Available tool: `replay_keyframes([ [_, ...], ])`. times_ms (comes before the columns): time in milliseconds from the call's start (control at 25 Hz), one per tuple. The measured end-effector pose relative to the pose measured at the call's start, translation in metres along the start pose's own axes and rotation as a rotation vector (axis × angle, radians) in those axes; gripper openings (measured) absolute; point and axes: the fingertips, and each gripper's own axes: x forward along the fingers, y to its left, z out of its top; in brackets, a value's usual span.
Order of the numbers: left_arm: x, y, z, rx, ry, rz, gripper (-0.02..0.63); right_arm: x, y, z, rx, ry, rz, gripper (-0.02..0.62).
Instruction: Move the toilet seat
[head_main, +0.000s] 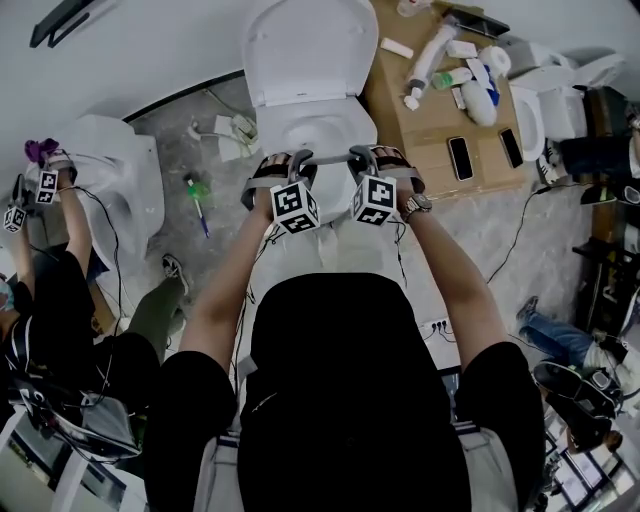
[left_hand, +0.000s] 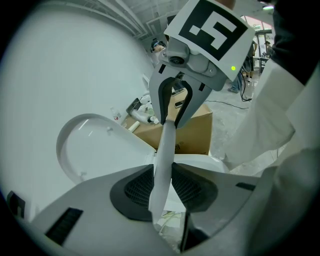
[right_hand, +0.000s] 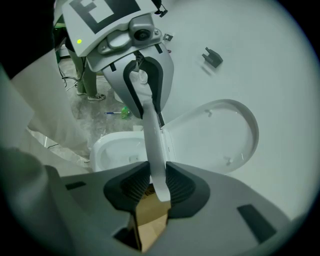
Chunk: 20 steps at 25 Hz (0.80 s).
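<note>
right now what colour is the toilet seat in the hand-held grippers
The toilet seat is plain white; it shows best in the right gripper view.

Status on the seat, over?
Left claw, right claw both shut on toilet seat. Seat raised above bowl. Lid up behind, nothing blocking seen.

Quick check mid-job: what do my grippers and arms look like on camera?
The left gripper and right gripper are grey plastic, each with black ribbed pads and a white cube with black square markers. Black short sleeves; a wristwatch on the right wrist.
</note>
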Motion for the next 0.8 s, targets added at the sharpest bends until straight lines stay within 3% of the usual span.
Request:
replay_keyframes([
  [800, 0.006, 0.076, 0.017, -0.065, 0.001, 0.058, 0.114, 0.002, -0.075, 0.006, -0.018, -0.09, 0.01, 0.097],
])
